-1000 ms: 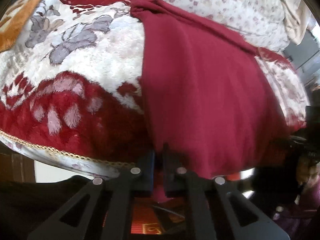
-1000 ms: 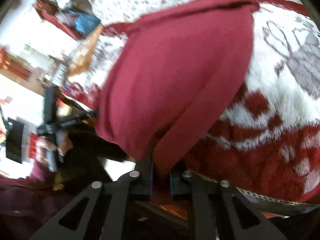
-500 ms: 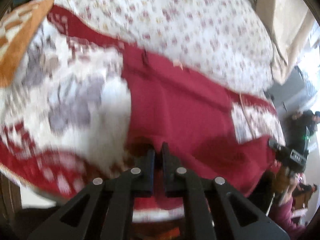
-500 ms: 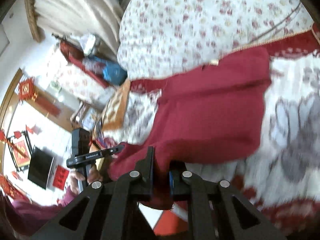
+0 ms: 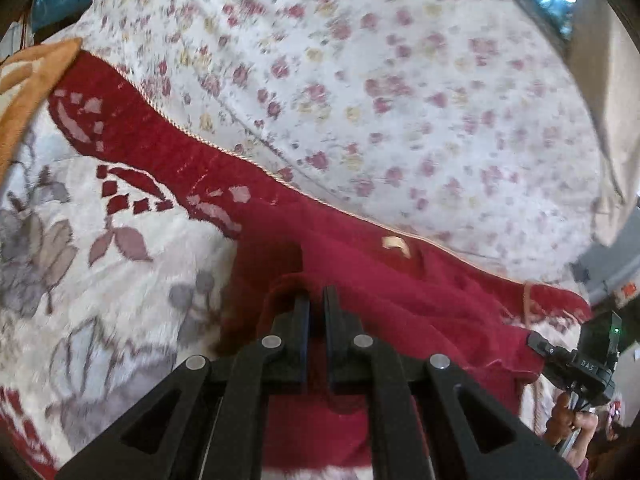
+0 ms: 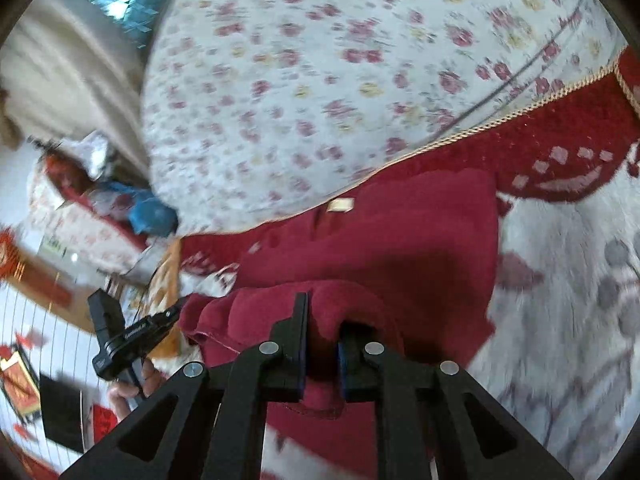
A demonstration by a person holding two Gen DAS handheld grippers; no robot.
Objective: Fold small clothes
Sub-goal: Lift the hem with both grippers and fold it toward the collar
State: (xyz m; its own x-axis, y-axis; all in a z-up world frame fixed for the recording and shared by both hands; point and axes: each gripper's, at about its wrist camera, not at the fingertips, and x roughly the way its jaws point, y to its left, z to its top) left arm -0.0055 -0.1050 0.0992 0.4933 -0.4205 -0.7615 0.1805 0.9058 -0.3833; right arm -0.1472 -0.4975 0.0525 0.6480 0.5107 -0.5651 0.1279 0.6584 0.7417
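Observation:
A dark red garment [image 5: 420, 304] lies on a plush red-and-white blanket [image 5: 100, 280], folded over on itself with its near edge lifted. A pale label [image 5: 394, 243] shows near its far edge. My left gripper [image 5: 316, 300] is shut on the garment's near left edge. My right gripper [image 6: 322, 320] is shut on the near right edge of the same garment [image 6: 400, 240], with cloth bunched between its fingers. Each view shows the other gripper: the right one [image 5: 576, 360] and the left one [image 6: 132, 336].
A white quilt with small flowers [image 5: 380, 100] covers the bed beyond the blanket; it also shows in the right wrist view [image 6: 340, 80]. An orange cushion [image 5: 28, 92] lies at far left. Room furniture and a blue bag [image 6: 152, 212] stand past the bed.
Both grippers have carried the garment's near edge up and forward over the rest of it, toward the far edge. The spread garment now lies doubled over.

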